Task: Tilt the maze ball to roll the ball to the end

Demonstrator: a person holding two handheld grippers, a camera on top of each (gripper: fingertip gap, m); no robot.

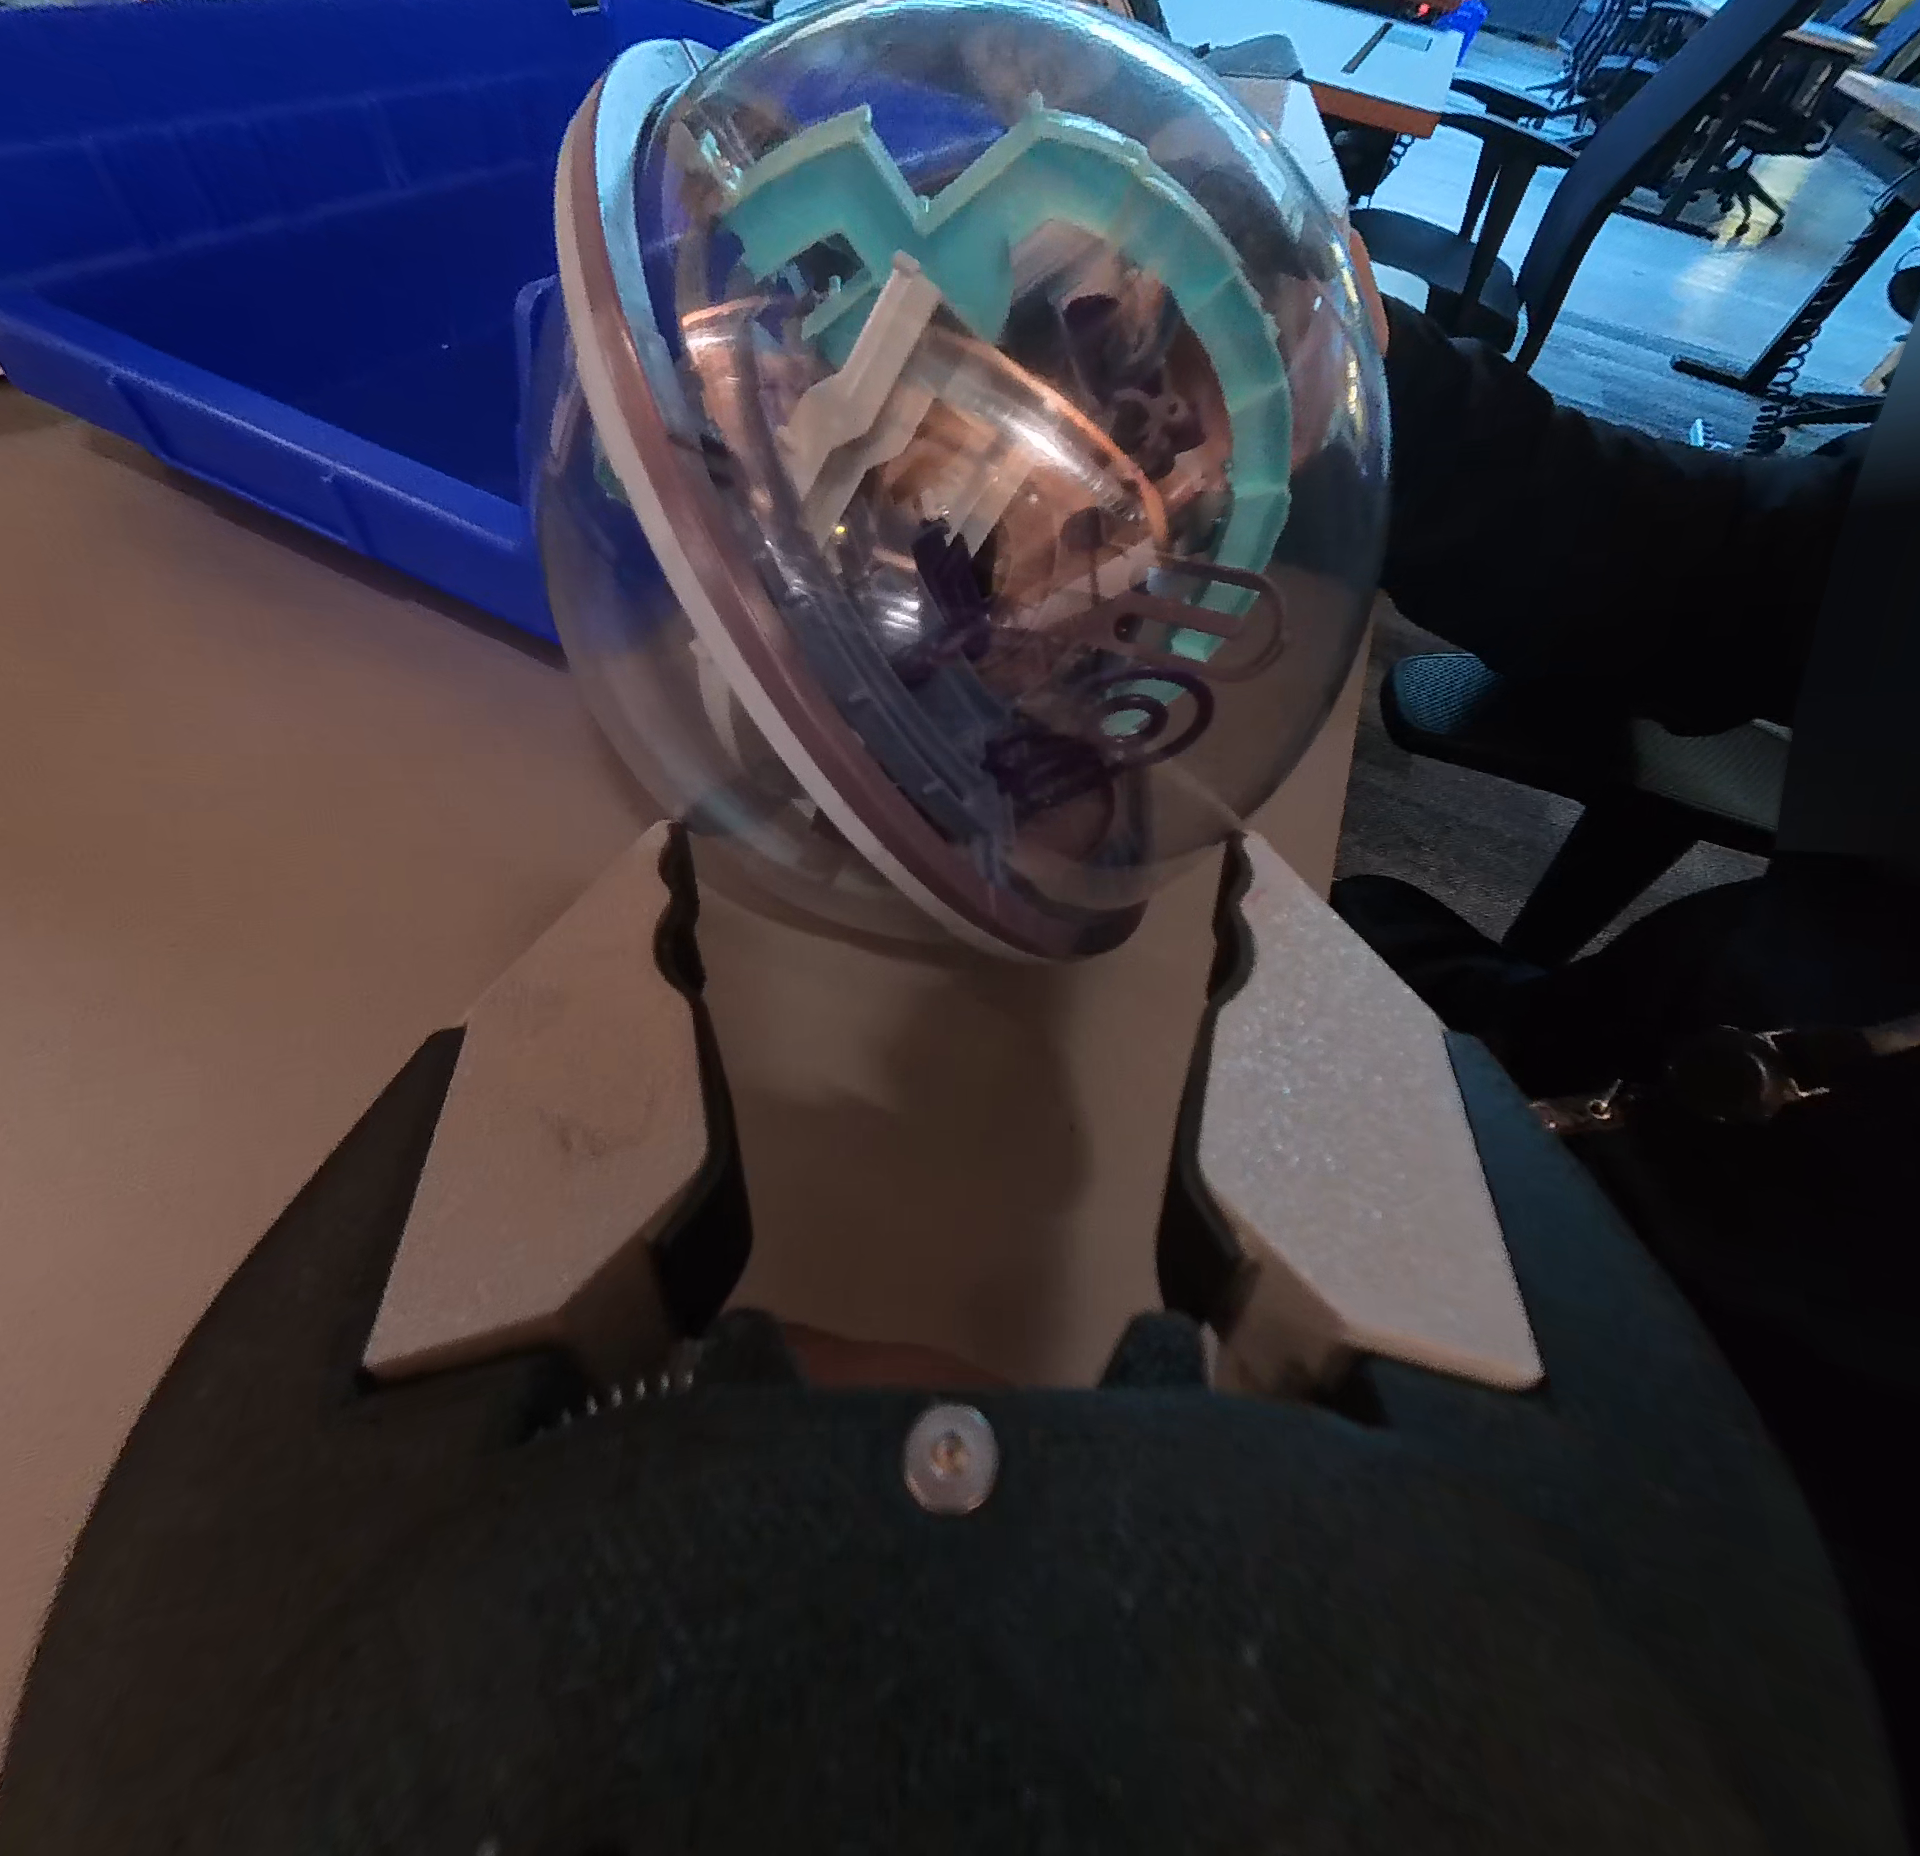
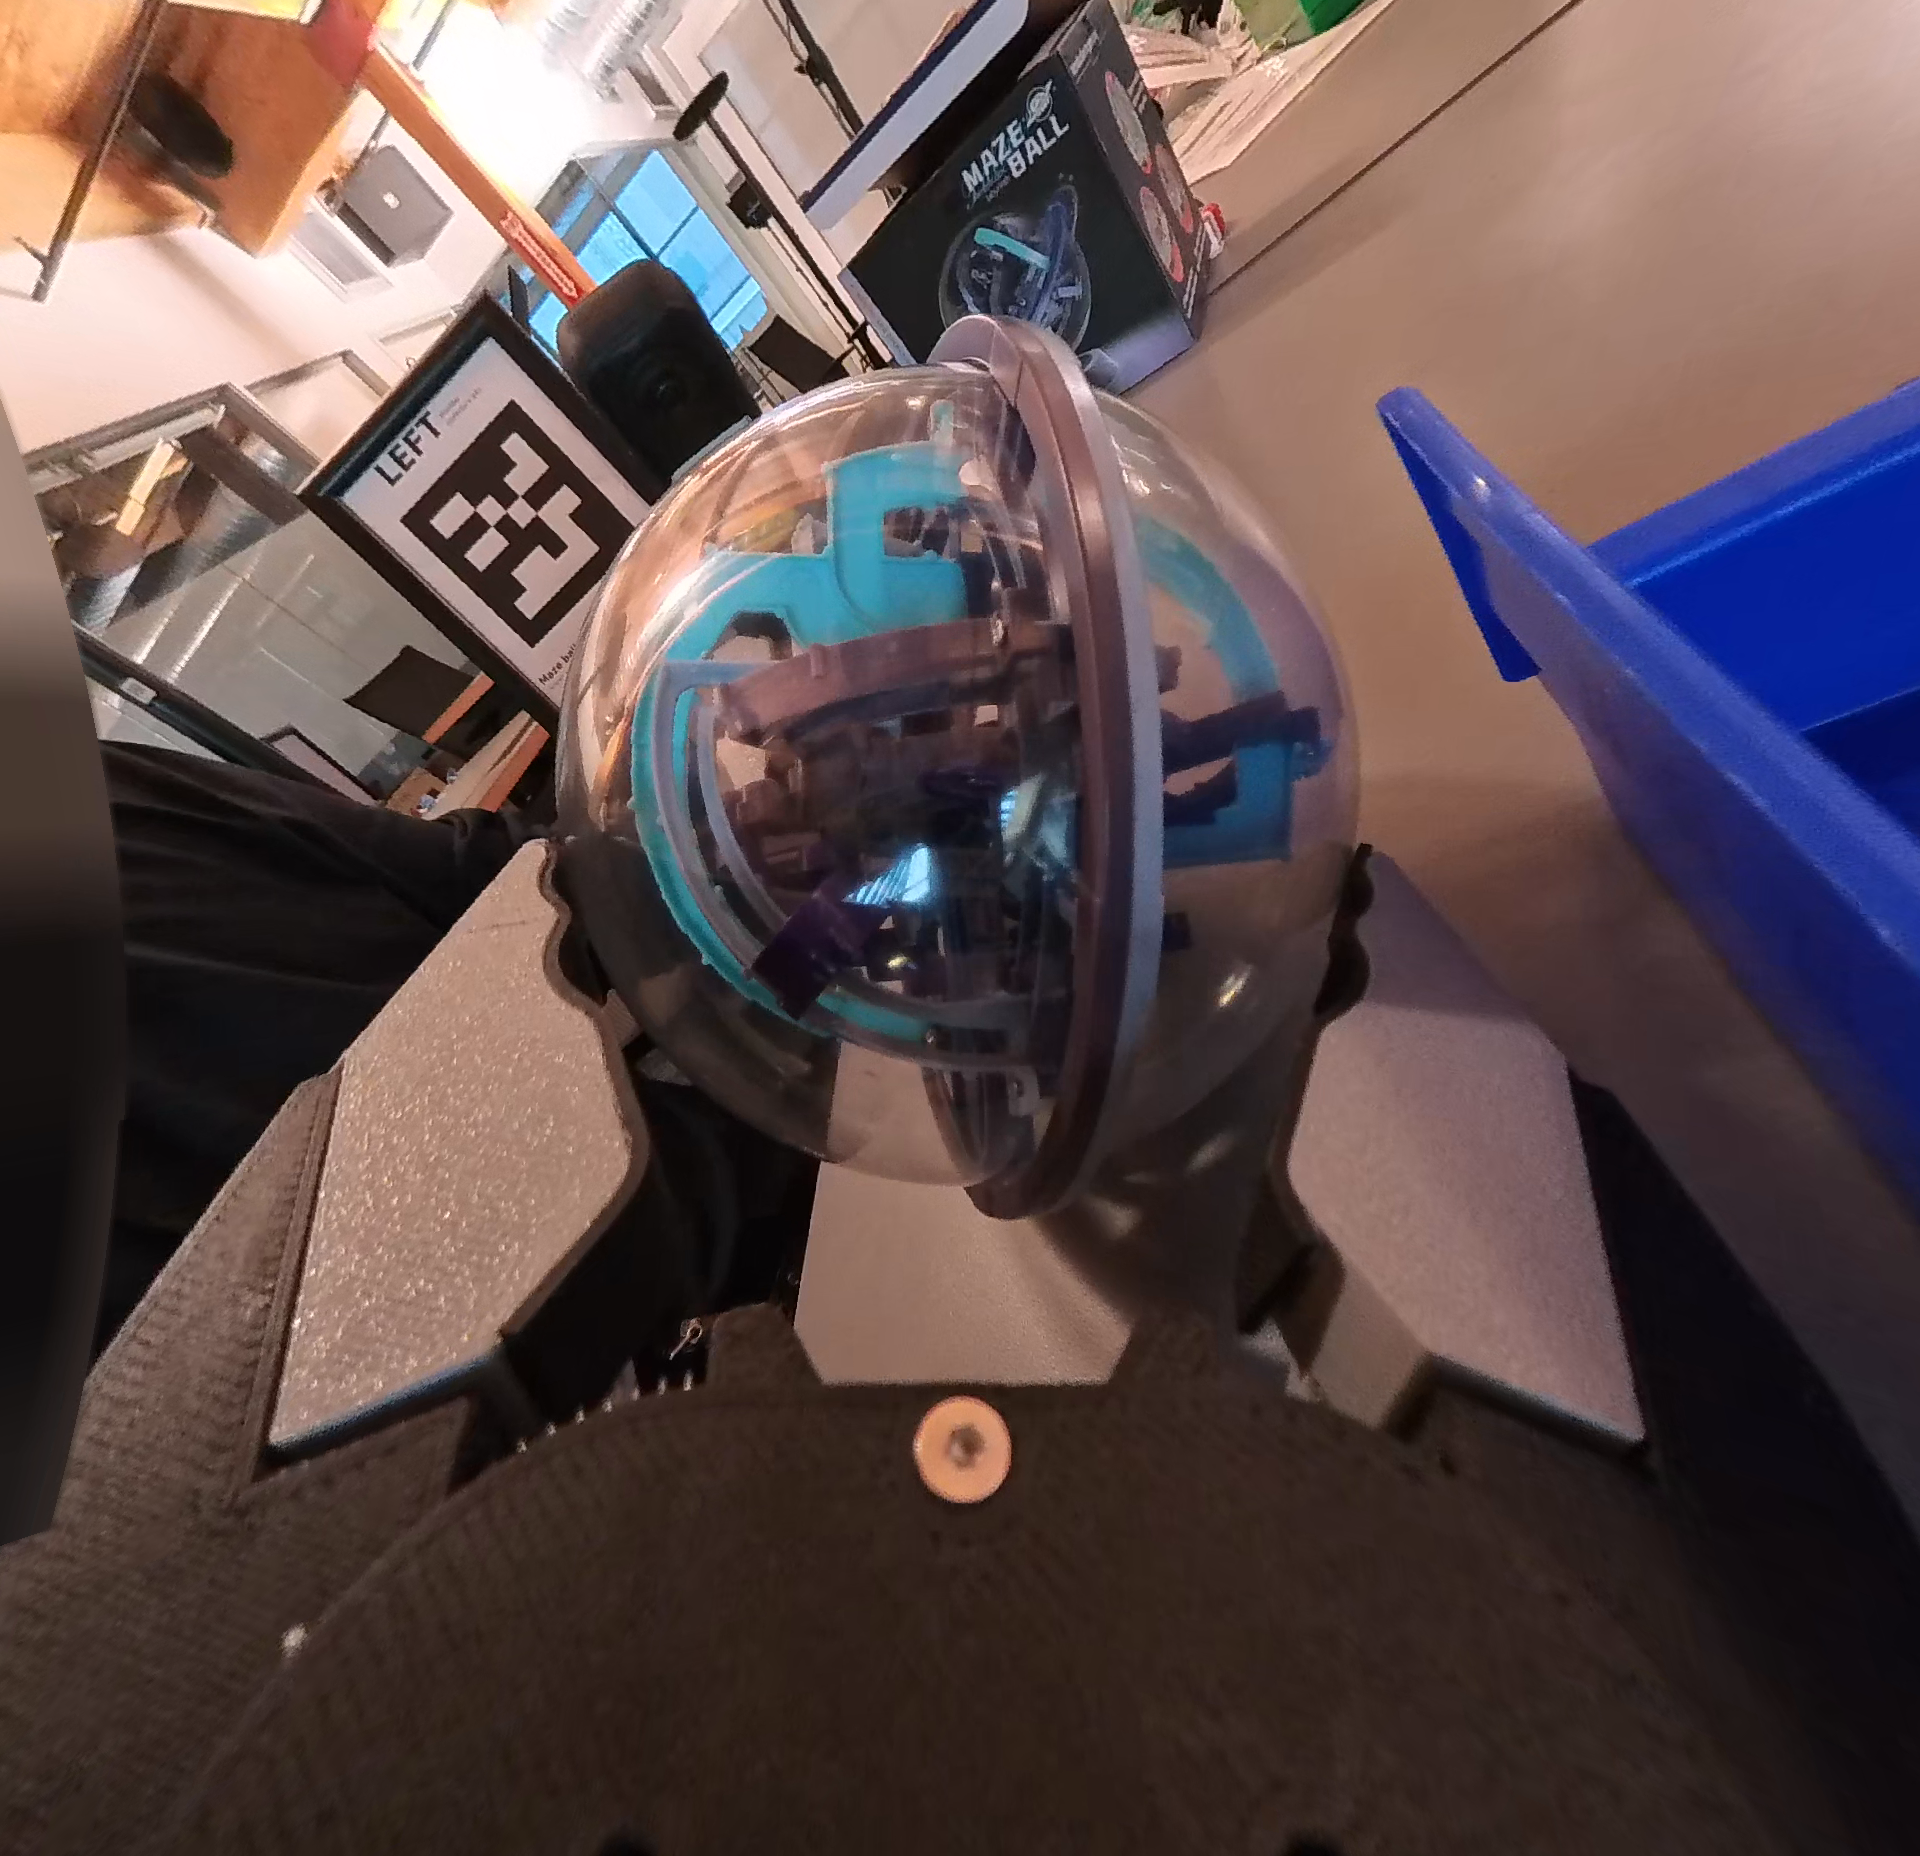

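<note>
The maze ball is a clear sphere with teal and purple tracks and a grey rim band, held tilted above the table. In the right wrist view my right gripper is shut on the maze ball, with both pads pressed on opposite sides of the shell. In the left wrist view my left gripper is open, its fingertips just under the ball's near lower side and not clamping it. I cannot pick out the small ball inside.
A blue bin stands on the beige table left of the ball; it also shows in the right wrist view. The maze ball's dark box stands farther back. A person's dark sleeve and office chairs lie to the right.
</note>
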